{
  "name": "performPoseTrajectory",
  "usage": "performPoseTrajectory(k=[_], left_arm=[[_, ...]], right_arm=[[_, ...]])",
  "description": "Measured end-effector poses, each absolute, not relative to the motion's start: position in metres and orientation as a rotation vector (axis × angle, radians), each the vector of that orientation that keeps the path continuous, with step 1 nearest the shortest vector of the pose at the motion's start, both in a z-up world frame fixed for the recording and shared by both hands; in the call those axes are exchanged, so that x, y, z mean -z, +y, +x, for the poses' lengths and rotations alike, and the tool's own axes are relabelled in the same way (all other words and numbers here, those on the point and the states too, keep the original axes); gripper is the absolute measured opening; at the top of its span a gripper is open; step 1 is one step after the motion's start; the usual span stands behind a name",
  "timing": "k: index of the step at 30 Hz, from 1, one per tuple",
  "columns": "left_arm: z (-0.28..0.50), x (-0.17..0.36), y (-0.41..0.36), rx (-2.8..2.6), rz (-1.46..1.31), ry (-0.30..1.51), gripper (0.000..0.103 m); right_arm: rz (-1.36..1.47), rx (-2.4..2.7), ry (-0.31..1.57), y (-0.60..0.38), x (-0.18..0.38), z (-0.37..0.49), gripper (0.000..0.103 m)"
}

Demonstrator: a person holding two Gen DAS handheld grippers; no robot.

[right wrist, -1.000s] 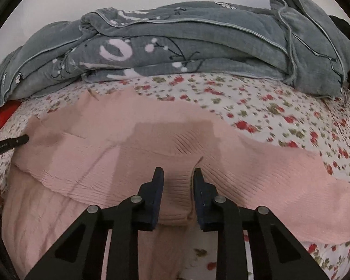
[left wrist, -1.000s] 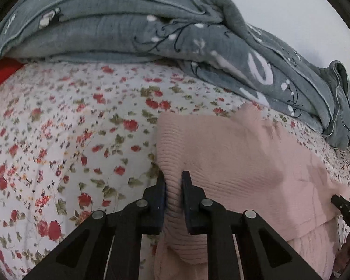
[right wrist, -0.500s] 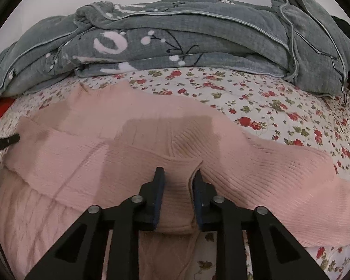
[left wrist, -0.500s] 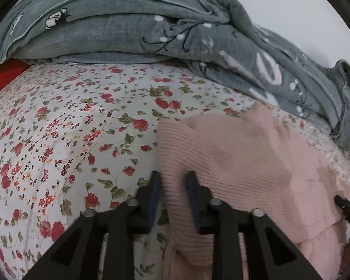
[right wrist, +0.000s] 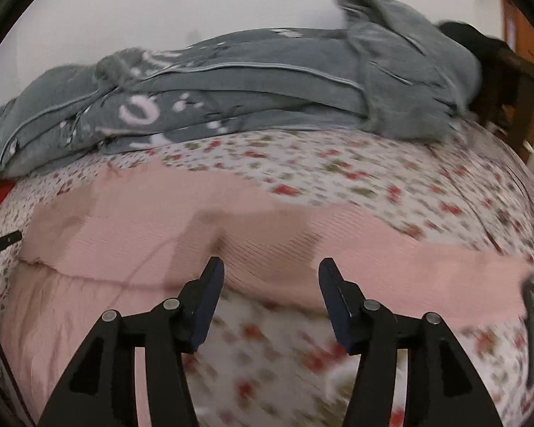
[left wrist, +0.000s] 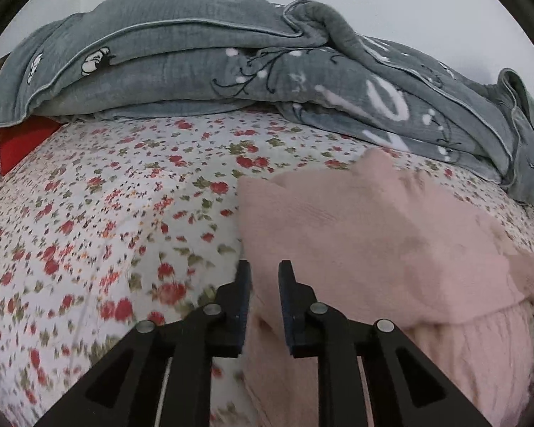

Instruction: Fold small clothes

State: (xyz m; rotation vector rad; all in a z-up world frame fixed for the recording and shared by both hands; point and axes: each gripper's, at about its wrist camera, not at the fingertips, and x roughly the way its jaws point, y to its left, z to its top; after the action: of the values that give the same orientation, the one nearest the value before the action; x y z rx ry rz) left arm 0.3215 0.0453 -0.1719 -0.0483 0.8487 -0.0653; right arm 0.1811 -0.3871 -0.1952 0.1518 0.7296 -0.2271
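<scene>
A pink knit sweater (left wrist: 356, 235) lies folded on the flowered bedsheet (left wrist: 106, 213). My left gripper (left wrist: 264, 277) hovers over the sweater's left edge. Its jaws stand a narrow gap apart, and the cloth seen through the gap looks flat, not pinched. In the right wrist view the sweater (right wrist: 142, 220) stretches across the bed, one sleeve running off to the right. My right gripper (right wrist: 270, 274) is opening wide above the sweater's near edge. Nothing is between its fingers. The left gripper's tip (right wrist: 3, 243) shows at the far left edge.
A rumpled grey quilt (left wrist: 195, 71) is piled along the back of the bed, also seen as the grey quilt (right wrist: 249, 82). A red item (left wrist: 21, 142) peeks out under its left end. Wooden furniture (right wrist: 523, 82) stands at the right. White wall behind.
My right gripper has opened and let go of the sweater's fold, which now lies flat, and it has swung away. My left gripper has drawn back and its jaws have loosened.
</scene>
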Motion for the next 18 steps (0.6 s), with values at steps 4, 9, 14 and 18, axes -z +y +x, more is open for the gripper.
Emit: performPoseTrajectory(k=[4,9,14,18], left_arm=[[0.304,0.160,0.034,0.072,-0.096,0.863,0.022],[0.283,0.136,0.002,0.095,-0.127,0.824,0.036],[0.268,0.115,-0.033,0.130,-0.120,0.787,0.058],[0.260,0.107,-0.056,0.145,-0.067,0.756,0.058]], right_arm=[[0.181,0.357,0.713,-0.426,0.193,0.139,0.054],[0.272,0.475,0.679,-0.483,0.190,0.086,0.057],[0.404,0.470,0.684,-0.529,0.209,0.061,0.057],[0.467,0.438,0.692,-0.551,0.229,0.063,0.057]])
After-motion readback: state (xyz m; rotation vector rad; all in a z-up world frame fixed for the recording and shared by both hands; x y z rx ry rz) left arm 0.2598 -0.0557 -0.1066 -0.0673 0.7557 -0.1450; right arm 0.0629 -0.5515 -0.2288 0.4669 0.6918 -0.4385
